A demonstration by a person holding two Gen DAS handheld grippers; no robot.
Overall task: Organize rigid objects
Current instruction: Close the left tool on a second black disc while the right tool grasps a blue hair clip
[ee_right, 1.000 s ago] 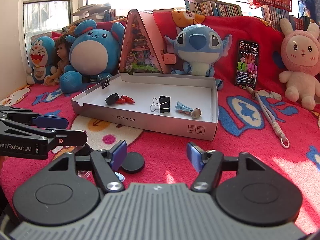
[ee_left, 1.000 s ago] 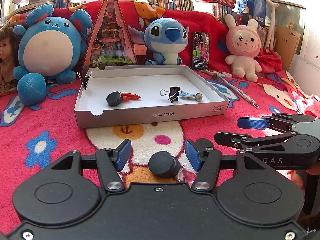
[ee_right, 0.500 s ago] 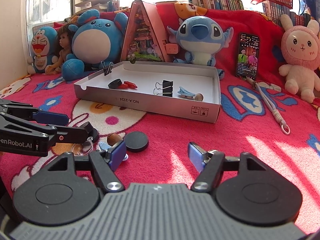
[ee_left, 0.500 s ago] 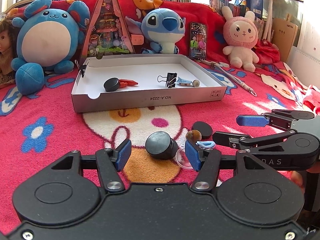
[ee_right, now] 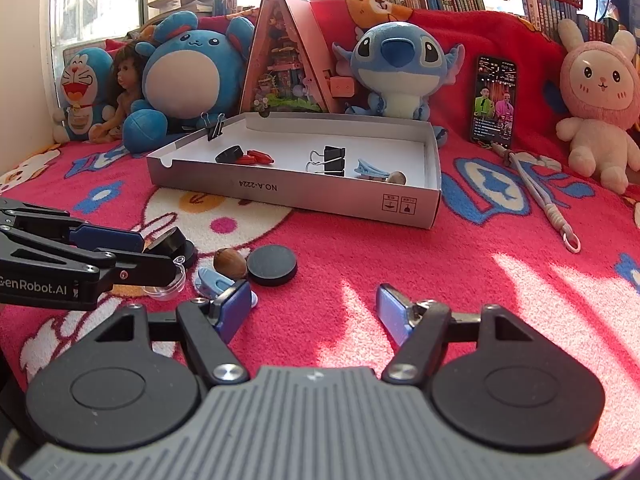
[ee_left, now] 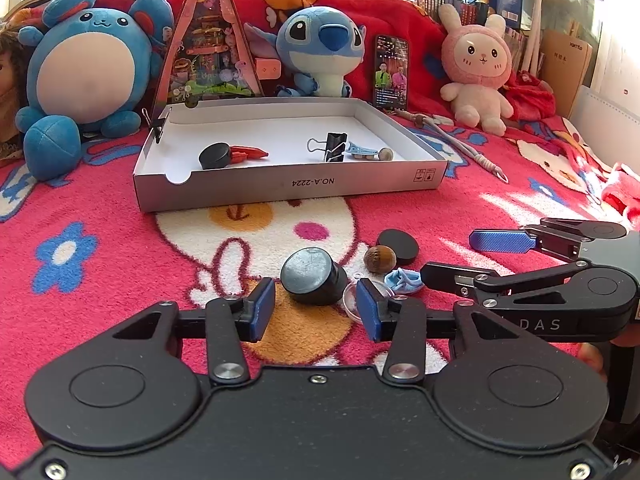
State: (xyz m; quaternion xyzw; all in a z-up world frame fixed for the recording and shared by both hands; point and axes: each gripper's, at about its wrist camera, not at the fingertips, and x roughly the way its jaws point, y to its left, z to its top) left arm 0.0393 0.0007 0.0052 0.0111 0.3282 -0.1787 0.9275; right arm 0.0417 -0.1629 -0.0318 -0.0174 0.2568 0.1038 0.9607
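Note:
A white cardboard box lid [ee_left: 288,188] [ee_right: 320,196] lies on the red blanket, holding a black disc, red clips, a black binder clip, a blue clip and a nut. In front of it lie a black cylinder [ee_left: 314,282] [ee_right: 170,244], a flat black disc [ee_left: 398,245] [ee_right: 272,265], a brown nut [ee_left: 379,259] [ee_right: 229,264], a small blue clip [ee_left: 404,281] [ee_right: 212,280] and a clear dome [ee_left: 352,298] [ee_right: 168,286]. My left gripper [ee_left: 316,312] is open, its tips just short of the cylinder. My right gripper [ee_right: 314,310] is open and empty, right of the small items.
Plush toys, a triangular toy house [ee_left: 208,48], a phone [ee_left: 391,72] and a doll line the back. A beaded cord [ee_right: 540,196] lies right of the box. A binder clip [ee_right: 216,130] grips the box's back left corner.
Both grippers have drawn back and risen from the small items; the disc, nut and blue clip have come into view. The cylinder now lies ahead of the left fingertips instead of between them.

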